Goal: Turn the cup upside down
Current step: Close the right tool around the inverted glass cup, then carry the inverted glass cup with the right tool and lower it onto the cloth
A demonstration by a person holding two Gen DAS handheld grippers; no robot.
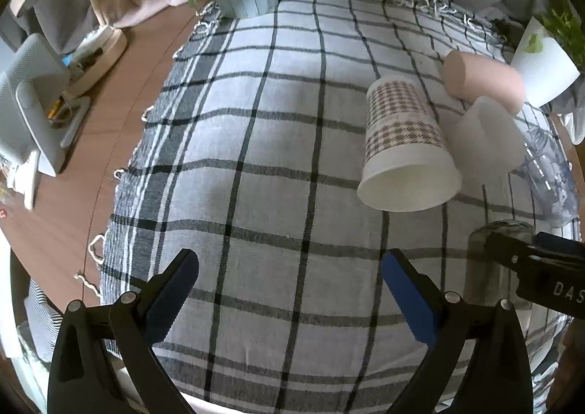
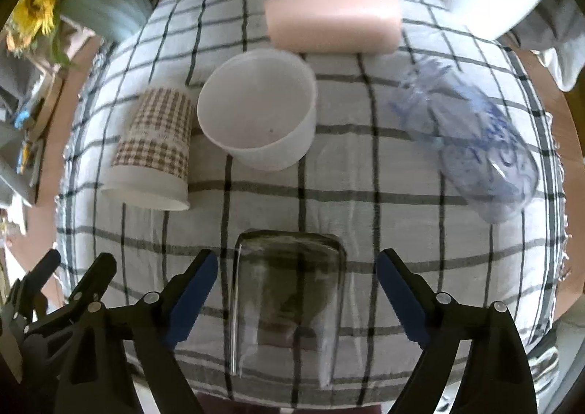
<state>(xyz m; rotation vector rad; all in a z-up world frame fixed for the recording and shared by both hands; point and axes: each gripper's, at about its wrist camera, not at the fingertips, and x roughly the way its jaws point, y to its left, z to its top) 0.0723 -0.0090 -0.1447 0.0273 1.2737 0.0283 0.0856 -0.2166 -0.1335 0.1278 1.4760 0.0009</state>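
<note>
The clear glass cup (image 2: 289,300) stands upside down on the checked cloth (image 2: 365,172), between the wide-open fingers of the right hand-held gripper (image 2: 297,271), untouched. The left hand-held gripper (image 1: 290,267) gapes empty. Beyond lie a checkered paper cup (image 2: 153,147), white tub (image 2: 259,110), pink cup (image 2: 332,17) and blue-printed glass (image 2: 475,143).

The left gripper (image 1: 289,267) hovers with its blue-padded fingers (image 1: 172,300) spread wide apart, gripping nothing. The right gripper (image 2: 296,271) also has its fingers (image 2: 192,293) spread wide, one on each side of the clear glass (image 2: 289,300), neither pad touching it. In the left wrist view, the right gripper reaches in from the lower right edge.
</note>
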